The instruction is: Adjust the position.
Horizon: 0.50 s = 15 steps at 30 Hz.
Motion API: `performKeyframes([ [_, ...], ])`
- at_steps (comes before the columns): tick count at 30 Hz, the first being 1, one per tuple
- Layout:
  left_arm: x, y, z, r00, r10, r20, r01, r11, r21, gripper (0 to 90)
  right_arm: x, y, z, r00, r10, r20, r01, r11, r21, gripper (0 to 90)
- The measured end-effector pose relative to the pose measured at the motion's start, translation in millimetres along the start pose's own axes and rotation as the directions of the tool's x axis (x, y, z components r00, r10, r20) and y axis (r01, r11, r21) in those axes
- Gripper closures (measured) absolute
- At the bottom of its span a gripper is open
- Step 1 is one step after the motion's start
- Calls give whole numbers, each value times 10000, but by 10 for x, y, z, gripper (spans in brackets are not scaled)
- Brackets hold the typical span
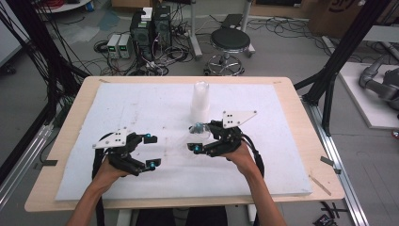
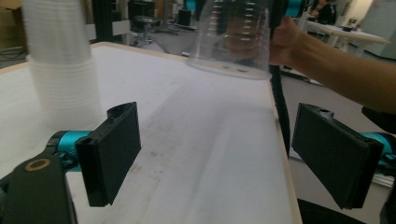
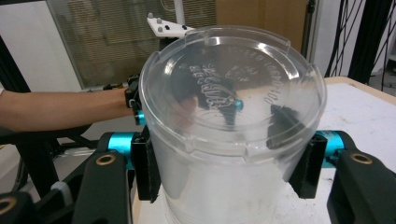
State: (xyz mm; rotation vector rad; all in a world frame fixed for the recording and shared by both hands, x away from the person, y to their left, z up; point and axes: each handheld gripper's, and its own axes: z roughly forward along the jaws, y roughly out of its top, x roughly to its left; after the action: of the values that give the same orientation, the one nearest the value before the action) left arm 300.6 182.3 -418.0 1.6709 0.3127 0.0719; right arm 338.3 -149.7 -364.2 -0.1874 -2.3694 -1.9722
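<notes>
Right gripper (image 3: 229, 172) jaws clamping clear cup (image 3: 233, 116), cup stack (image 1: 200, 101) beyond

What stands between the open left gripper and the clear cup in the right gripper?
Nothing visible. The left gripper is open, and bare white mat lies between it and the cup clamped in the right gripper. The cup stack stands farther back, off that line.

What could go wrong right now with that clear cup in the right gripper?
The right gripper clamps a thin clear plastic cup across its wall; squeezing harder could buckle it, and a smooth wall may slip. The tall stack of clear plastic cups stands just behind it, so a careless swing might topple it. The left gripper is open and idle.
</notes>
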Motion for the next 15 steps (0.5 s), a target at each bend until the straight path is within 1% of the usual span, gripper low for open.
performKeyframes([
  [4, -18, 66, 184, 9992, 127, 391, -123, 9999, -98, 154, -9, -1, 23, 10000, -2, -69, 2, 10000, 32, 401],
  [5, -21, 90, 272, 9984, 148, 549, -141, 9998, -146, 154, -9, -2, 27, 10000, 6, -88, -6, 10000, 32, 401],
  [6, -21, 90, 272, 9984, 148, 549, -141, 9998, -146, 154, -9, -2, 27, 10000, 6, -88, -6, 10000, 32, 401],
  [13, -21, 163, 540, 9952, 234, 948, -205, 9993, -317, 150, -6, 5, 34, 9999, -7, -142, 7, 10000, 46, 402],
  [15, -22, 170, 566, 9953, 257, 932, -222, 9990, -386, 141, -6, 4, 35, 9999, 0, -145, 0, 10000, 59, 402],
])
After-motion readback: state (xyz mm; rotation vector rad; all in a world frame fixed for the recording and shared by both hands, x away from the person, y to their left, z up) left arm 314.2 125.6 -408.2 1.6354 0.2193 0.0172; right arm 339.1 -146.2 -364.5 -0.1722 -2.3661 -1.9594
